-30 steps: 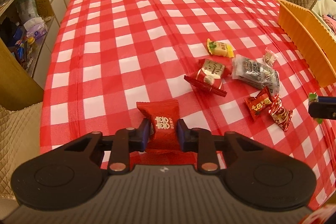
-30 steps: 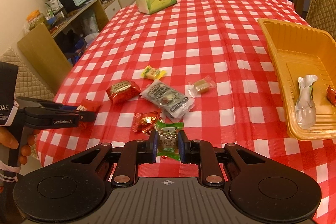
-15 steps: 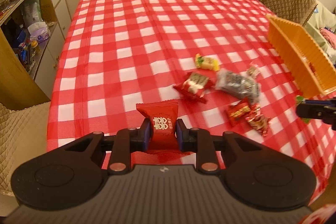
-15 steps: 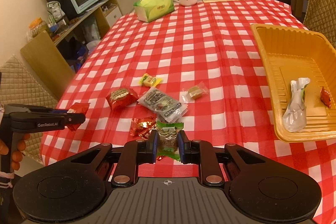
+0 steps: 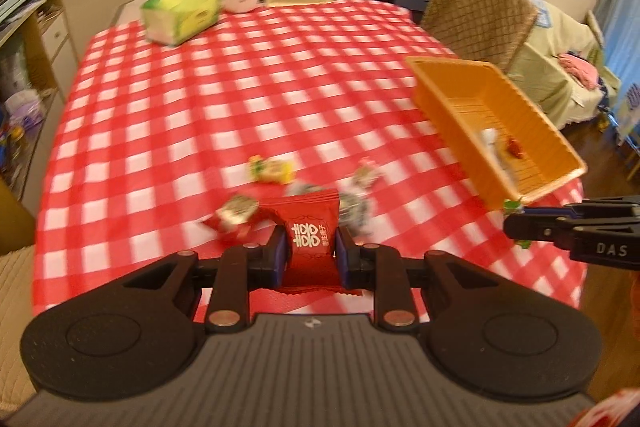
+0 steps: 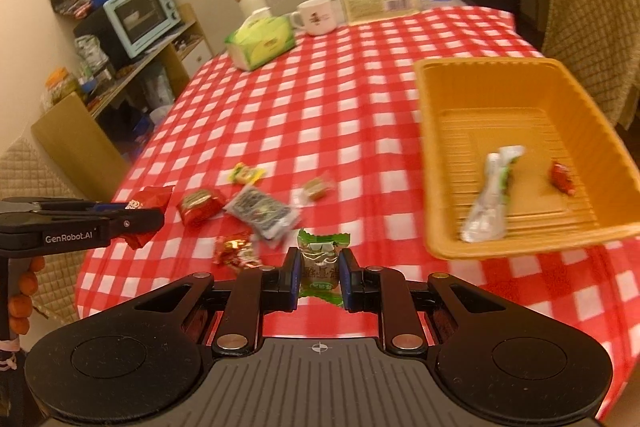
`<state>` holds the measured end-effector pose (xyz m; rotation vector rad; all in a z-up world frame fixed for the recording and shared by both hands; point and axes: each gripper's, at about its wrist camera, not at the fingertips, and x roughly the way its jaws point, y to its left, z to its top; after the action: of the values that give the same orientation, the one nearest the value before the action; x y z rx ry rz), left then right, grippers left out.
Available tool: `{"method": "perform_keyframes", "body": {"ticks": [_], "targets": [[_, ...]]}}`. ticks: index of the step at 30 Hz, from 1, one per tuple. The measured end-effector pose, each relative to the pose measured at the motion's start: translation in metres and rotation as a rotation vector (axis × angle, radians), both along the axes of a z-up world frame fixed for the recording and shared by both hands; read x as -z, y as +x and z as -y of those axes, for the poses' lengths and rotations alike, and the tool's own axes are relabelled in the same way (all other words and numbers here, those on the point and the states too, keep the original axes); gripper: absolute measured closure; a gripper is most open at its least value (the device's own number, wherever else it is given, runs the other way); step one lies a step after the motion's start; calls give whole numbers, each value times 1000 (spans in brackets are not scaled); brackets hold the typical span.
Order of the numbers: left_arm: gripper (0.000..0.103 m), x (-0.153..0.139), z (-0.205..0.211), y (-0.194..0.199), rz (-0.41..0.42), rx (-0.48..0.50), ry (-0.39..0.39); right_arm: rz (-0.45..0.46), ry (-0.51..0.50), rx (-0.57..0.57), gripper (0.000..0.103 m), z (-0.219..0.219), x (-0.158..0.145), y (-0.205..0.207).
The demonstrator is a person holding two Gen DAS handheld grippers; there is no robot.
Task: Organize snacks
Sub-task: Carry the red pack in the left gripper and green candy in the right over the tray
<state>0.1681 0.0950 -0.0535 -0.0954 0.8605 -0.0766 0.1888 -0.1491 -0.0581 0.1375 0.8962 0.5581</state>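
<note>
Aloft, left gripper (image 5: 310, 245) clamped on red packet (image 5: 309, 239) — right gripper (image 6: 320, 269) on green candy (image 6: 321, 259).

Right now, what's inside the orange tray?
The orange tray holds two snacks: a white-green packet and a small red candy. Its near wall hides a strip of the floor, so anything lying there can't be seen.

A red-and-white checked cloth (image 6: 360, 115) covers the tabletop. The orange tray (image 6: 448, 163) looks like smooth ribbed plastic. The red sachet (image 5: 310, 239) and green candy wrapper (image 6: 322, 259) are glossy film. Each claw's body is matt black plastic with round metal rivets (image 6: 404, 341).
</note>
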Motion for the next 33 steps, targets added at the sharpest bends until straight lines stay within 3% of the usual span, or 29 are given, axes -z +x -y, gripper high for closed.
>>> {"method": "perform_keyframes", "body": {"ticks": [17,33], "targets": [[80,-17,140,48,56,207,-32,39,-2,169,83,127,-18,21],[80,-15,225,102,76,227,-27,52,-1,150,83,185,-12,77]]}}
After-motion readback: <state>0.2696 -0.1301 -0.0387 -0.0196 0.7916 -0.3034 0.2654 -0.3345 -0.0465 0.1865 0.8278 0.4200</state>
